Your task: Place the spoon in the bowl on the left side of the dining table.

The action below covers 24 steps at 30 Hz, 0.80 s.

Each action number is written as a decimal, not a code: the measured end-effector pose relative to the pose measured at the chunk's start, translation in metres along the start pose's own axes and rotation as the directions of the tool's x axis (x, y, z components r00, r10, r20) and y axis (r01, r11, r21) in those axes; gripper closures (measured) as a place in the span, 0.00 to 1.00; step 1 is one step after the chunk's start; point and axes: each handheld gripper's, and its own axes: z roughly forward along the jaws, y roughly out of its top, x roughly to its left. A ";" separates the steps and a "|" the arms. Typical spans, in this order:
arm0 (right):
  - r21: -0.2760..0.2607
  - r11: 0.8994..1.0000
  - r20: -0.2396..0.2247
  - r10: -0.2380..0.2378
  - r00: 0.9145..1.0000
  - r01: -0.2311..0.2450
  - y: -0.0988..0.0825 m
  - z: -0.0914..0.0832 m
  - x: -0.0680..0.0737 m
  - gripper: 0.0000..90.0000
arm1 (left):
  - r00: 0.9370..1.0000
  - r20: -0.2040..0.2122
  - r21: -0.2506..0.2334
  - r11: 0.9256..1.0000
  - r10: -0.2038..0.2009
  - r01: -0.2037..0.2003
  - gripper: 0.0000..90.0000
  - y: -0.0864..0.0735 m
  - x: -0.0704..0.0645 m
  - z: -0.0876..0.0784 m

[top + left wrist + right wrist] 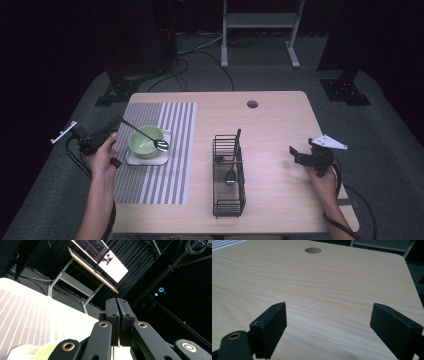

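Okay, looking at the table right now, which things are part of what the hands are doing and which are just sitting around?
In use:
left gripper, shut on the spoon
green bowl, under the spoon's head
white plate beneath the bowl
striped mat

Idle:
right gripper, open over bare table
wire rack holding another spoon
cable hole
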 end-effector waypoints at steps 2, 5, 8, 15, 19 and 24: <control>0.001 1.000 0.001 0.001 1.000 -0.001 0.000 0.000 0.000 0.14 | 1.000 -0.007 0.001 1.000 0.004 -0.004 0.99 0.002 0.001 0.000; 0.002 1.000 0.001 0.002 1.000 -0.002 0.000 0.000 0.000 0.14 | 1.000 -0.014 -0.006 1.000 0.004 -0.004 0.99 0.005 0.002 0.001; 0.002 1.000 0.000 0.003 1.000 -0.003 0.000 0.001 0.000 0.14 | 1.000 -0.025 -0.009 1.000 0.010 -0.010 0.99 0.008 0.002 0.001; 0.002 1.000 -0.001 0.004 1.000 -0.004 0.000 0.000 0.000 0.14 | 1.000 -0.030 -0.020 1.000 0.008 -0.009 0.99 0.012 0.001 0.006; 0.000 1.000 -0.002 0.005 1.000 -0.005 0.000 0.000 0.000 0.14 | 0.999 -0.035 -0.014 1.000 0.013 -0.014 0.99 0.011 0.001 0.009; 0.000 1.000 -0.002 0.005 1.000 -0.005 0.000 0.000 0.000 0.14 | 0.999 -0.042 -0.012 1.000 0.008 -0.008 0.98 0.009 0.003 0.010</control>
